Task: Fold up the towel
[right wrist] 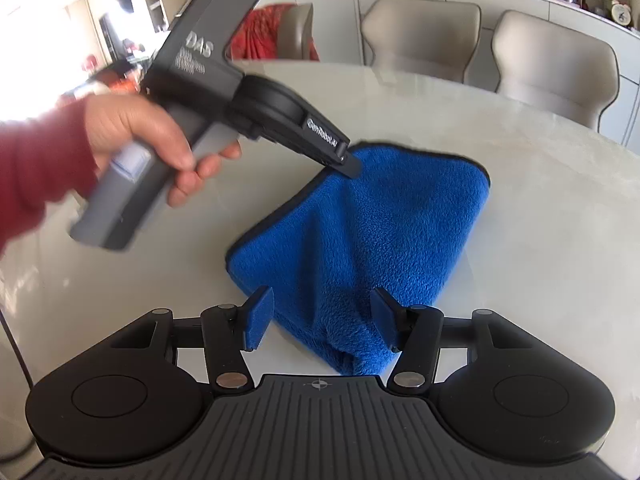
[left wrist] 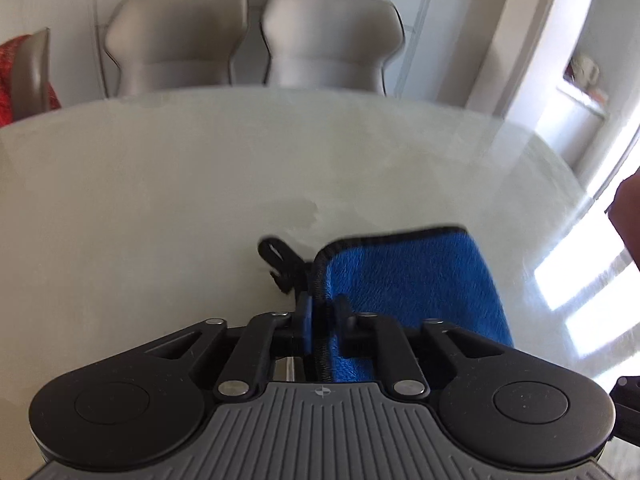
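A blue fleece towel point(right wrist: 360, 236) with black edging lies on the pale table point(right wrist: 540, 208), one corner lifted. My left gripper point(left wrist: 322, 316) is shut on that black-edged corner of the towel point(left wrist: 412, 280), beside its black hanging loop point(left wrist: 280, 260). It also shows in the right wrist view point(right wrist: 350, 166), held by a hand in a red sleeve point(right wrist: 132, 136), pulling the far left corner up. My right gripper point(right wrist: 320, 320) is open, its blue pads point(right wrist: 258, 318) standing either side of the towel's near end, close above the table.
Two grey chairs point(left wrist: 256, 40) stand behind the table's far edge. Another chair with a red cloth point(right wrist: 276, 32) stands at the far left. A sideboard point(right wrist: 560, 4) with ornaments runs along the back wall. Sun patches point(left wrist: 592, 288) fall on the table's right side.
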### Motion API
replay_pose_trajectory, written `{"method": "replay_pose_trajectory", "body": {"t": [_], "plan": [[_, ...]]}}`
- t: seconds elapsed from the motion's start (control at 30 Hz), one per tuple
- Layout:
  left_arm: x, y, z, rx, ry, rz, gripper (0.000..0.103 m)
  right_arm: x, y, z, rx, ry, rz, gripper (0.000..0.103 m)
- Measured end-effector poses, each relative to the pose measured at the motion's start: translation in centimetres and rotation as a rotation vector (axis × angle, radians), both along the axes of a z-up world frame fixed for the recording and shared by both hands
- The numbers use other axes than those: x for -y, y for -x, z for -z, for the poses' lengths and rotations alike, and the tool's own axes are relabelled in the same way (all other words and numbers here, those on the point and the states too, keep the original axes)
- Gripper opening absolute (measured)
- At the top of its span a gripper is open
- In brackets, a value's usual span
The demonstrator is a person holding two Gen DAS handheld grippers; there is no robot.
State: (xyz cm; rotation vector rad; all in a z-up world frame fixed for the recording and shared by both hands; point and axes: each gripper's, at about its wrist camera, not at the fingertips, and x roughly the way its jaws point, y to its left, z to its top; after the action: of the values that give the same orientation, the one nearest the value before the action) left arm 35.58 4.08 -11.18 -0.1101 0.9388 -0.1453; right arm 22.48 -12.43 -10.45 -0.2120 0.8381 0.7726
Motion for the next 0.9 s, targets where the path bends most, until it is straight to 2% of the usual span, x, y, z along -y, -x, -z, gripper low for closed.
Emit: {"method": "replay_pose_trajectory", "body": {"t": [0.07,0.23,0.37,0.43,0.6,0.63,0.67,0.77,0.9], "plan": [[-0.7,0.8,-0.1,-0.006,0.026,-0.032,0.04,0.3,0.2,-0.1,0.004,-0.006,0.011,0.055],[-2.5,5.4,-1.3,-0.009,0.138,-0.073,0.054,0.6,-0.2,-0.2,-0.014,-0.025,0.036,0.055],[-2.3,8.9,-1.1,-0.071,0.217,-0.066,0.055,0.1,0.0,0.1,-0.014,-0.018,0.037,0.056],[-1.9,9.6,-0.6,-0.089,0.211,-0.069,0.055,0.0,-0.2,0.1,-0.014,-0.017,0.038,0.056],[-1.0,9.9,0.2,-0.095,0.192,-0.067,0.05,-0.4,-0.6,0.4,-0.011,-0.002,0.028,0.057],[-0.7,9.8,0.2,-0.086,0.175,-0.058,0.039,-0.3,-0.5,0.4,-0.011,-0.001,0.028,0.057],[-0.4,9.8,0.1,-0.076,0.152,-0.048,0.032,-0.2,-0.4,0.5,-0.012,-0.001,0.029,0.057],[0.0,9.8,-0.2,-0.068,0.109,-0.022,0.017,-0.1,0.0,0.6,-0.014,0.0,0.03,0.058],[-0.3,9.8,-0.2,-0.073,0.106,-0.027,0.01,0.0,0.4,0.6,-0.014,0.001,0.029,0.058]]}}
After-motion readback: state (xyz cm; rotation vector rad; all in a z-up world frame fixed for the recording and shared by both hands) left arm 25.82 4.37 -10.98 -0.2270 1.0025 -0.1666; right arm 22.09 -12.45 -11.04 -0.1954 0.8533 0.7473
